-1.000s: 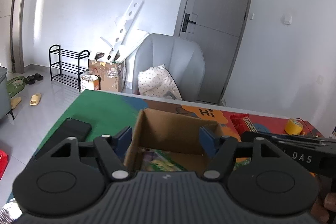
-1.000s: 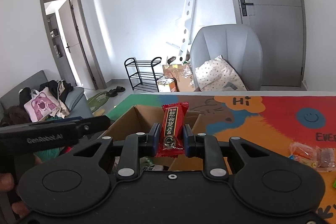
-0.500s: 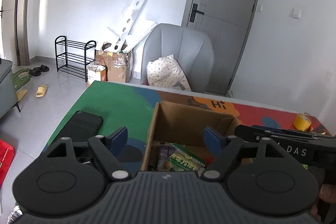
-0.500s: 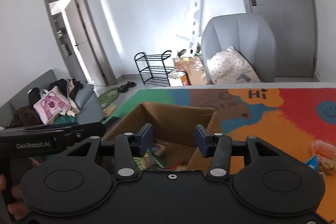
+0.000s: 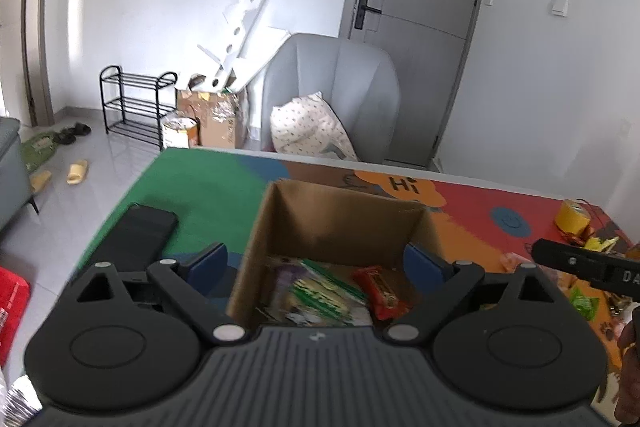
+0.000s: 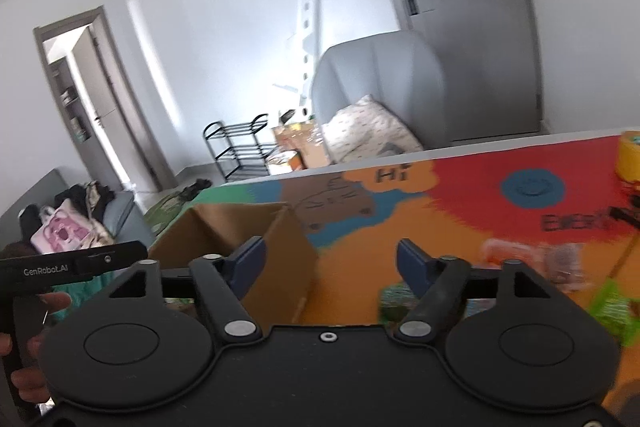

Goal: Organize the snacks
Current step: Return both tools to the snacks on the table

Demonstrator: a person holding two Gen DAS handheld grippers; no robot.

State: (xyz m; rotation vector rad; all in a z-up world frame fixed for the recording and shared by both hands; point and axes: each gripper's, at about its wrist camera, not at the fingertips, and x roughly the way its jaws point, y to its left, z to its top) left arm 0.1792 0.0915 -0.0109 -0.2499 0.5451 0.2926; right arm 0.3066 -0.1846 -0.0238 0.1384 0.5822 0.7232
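The cardboard box [image 5: 340, 223] stands open on the desk [image 5: 208, 187], on its colourful mat, toward the left edge and just short of the far edge. Inside lie several snack packets: a red packet [image 5: 380, 291] against the right wall and green-striped packets [image 5: 320, 293] beside it toward the middle. The left gripper [image 5: 318, 259] straddles the box, its jaws opening, one blue pad outside the left wall and the other at the right wall; the pads press on nothing. The right gripper [image 6: 330, 259] hangs over the desk at the box's right side, jaws opening and empty, with the box's right corner between them but untouched. Loose snacks [image 6: 532, 263] remain on the orange part of the mat toward the right edge, blurred; a green packet [image 6: 612, 303] lies nearer the front edge. A black phone [image 5: 136, 235] lies flat near the left edge, apart from the box. A yellow tape roll [image 5: 572, 217] sits near the far right corner. A hand [image 6: 28, 343] grips the left gripper's handle.
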